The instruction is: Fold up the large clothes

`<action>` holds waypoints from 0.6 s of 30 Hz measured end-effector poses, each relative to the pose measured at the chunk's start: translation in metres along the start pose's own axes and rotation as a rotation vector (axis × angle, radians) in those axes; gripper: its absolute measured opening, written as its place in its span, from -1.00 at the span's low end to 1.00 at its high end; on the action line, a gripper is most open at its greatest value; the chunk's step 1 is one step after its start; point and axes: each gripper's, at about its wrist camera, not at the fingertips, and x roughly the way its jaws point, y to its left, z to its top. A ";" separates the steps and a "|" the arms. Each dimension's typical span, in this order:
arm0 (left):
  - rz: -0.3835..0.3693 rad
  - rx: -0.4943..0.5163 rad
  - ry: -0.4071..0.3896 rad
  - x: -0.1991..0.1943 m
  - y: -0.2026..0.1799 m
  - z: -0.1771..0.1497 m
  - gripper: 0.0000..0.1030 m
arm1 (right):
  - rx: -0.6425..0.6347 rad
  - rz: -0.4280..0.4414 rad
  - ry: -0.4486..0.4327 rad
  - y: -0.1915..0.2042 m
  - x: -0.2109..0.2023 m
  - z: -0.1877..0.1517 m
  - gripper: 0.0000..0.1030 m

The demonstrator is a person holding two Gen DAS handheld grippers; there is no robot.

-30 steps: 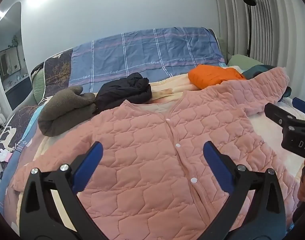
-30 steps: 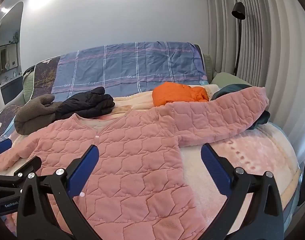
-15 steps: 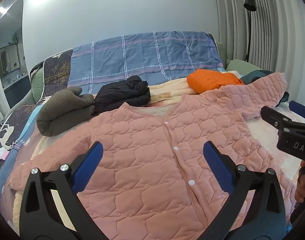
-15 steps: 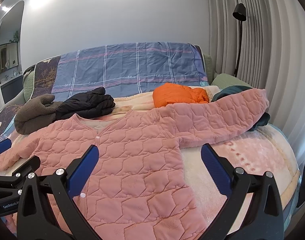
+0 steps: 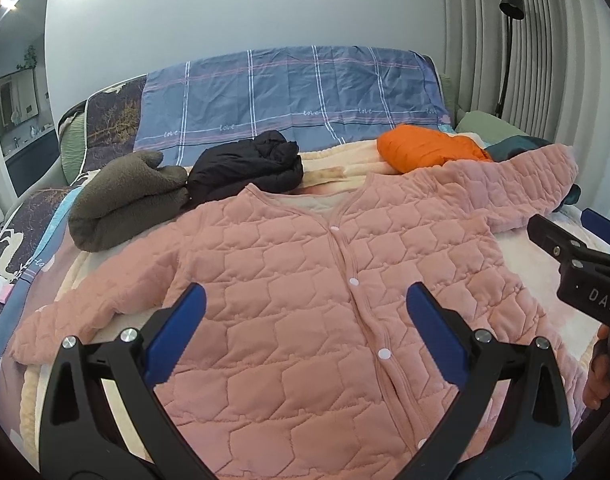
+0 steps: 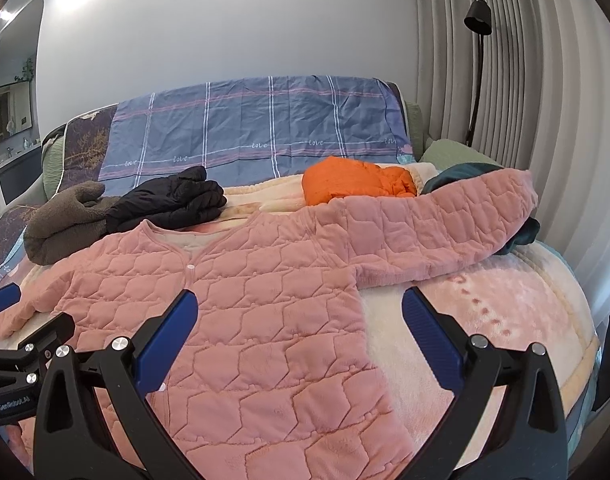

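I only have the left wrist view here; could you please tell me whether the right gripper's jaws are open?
Observer: Yes, the right gripper has its jaws wide open, with nothing between them.
Operator: Thank you. What does it hover over?
Observer: It hovers over the side edge of the pink jacket, below the armpit. One jaw is above the quilting and the other is above bare blanket.

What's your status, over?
Left tongs open, right tongs open, both empty. Pink jacket flat, unfolded. Right sleeve lies over teal garment.
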 end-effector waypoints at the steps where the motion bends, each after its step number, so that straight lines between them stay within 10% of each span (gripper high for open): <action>1: -0.005 0.003 0.000 0.000 -0.001 -0.001 0.96 | 0.003 -0.002 0.006 -0.001 0.001 0.000 0.97; 18: -0.004 0.020 0.009 0.004 -0.003 -0.009 0.96 | -0.027 -0.054 0.082 0.003 0.016 -0.011 0.97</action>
